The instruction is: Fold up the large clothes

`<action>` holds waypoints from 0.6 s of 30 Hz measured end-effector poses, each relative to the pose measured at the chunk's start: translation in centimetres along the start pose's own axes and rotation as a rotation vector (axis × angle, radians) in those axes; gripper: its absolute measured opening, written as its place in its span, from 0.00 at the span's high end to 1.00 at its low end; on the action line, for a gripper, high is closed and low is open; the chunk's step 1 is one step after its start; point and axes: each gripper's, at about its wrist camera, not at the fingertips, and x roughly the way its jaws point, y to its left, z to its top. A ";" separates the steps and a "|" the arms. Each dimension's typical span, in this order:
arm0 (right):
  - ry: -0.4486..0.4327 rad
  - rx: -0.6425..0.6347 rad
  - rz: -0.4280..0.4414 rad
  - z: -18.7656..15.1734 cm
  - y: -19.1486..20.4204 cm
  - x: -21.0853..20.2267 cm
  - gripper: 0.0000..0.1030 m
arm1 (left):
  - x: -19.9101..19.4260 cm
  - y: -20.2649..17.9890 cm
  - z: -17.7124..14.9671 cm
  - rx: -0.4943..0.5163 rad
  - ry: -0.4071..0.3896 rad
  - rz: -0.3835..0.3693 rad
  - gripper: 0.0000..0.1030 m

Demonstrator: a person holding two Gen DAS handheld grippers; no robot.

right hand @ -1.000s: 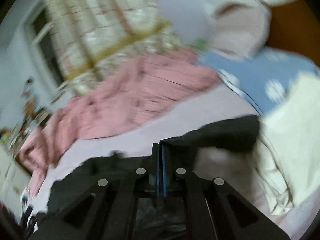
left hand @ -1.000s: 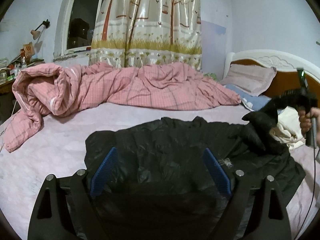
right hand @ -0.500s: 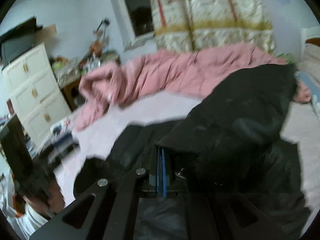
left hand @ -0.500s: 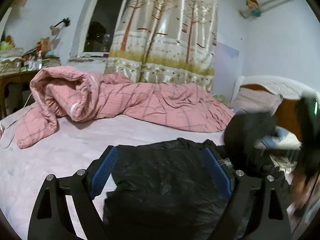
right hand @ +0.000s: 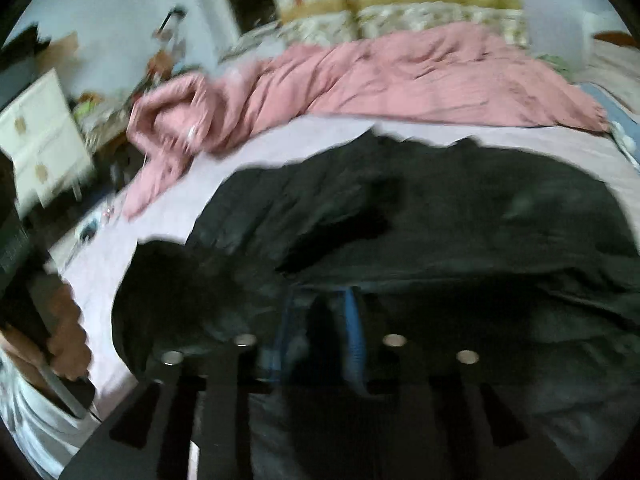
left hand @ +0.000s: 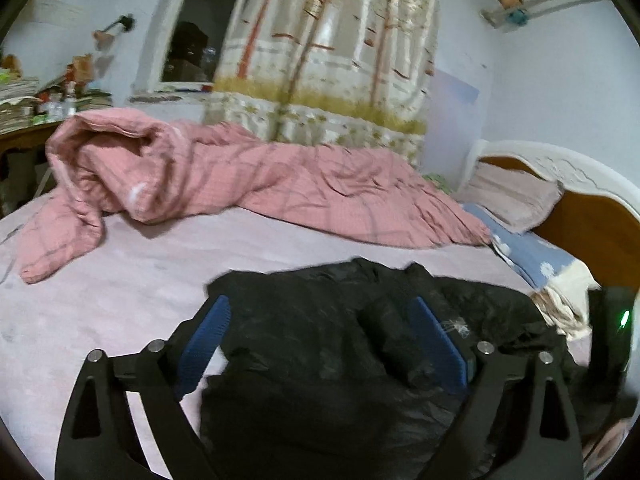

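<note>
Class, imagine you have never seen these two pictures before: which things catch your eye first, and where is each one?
First, the black jacket spread across the near part of the bed, right under the open left tongs. Behind it, a rumpled pink quilt lies heaped along the far side. Beyond that hangs a tree-print curtain beside the dark window.

A wide bed point(left hand: 132, 280) with a pale lilac sheet; a black padded jacket point(left hand: 320, 332) lies spread at its near edge; a rumpled pink quilt point(left hand: 240, 184) (checked) heaps along the far side; pillows point(left hand: 516, 196) at the headboard.
</note>
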 end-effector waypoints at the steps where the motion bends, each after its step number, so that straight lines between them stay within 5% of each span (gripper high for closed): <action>1: -0.040 0.019 -0.020 0.3 -1.2 -1.4 0.68 | 0.5 -0.6 -0.1 0.020 0.017 -0.033 0.06; 9: -0.312 0.174 -0.368 0.5 -12.0 -10.0 0.56 | 5.2 -7.6 -0.4 0.229 0.174 -0.184 0.02; 11: -0.326 0.227 -0.375 0.3 -14.5 -11.5 0.56 | 8.0 -9.3 -1.2 0.313 0.269 -0.108 0.02; 15: -0.345 0.347 -0.331 0.2 -19.2 -13.7 0.56 | 11.9 -9.7 -2.8 0.311 0.364 -0.058 0.03; 17: -0.353 0.381 -0.346 -0.3 -20.7 -14.0 0.56 | 13.2 -8.9 -3.8 0.310 0.382 0.009 0.15; 18: -0.349 0.389 -0.359 -0.5 -21.2 -13.9 0.56 | 13.4 -8.4 -4.0 0.313 0.370 0.050 0.31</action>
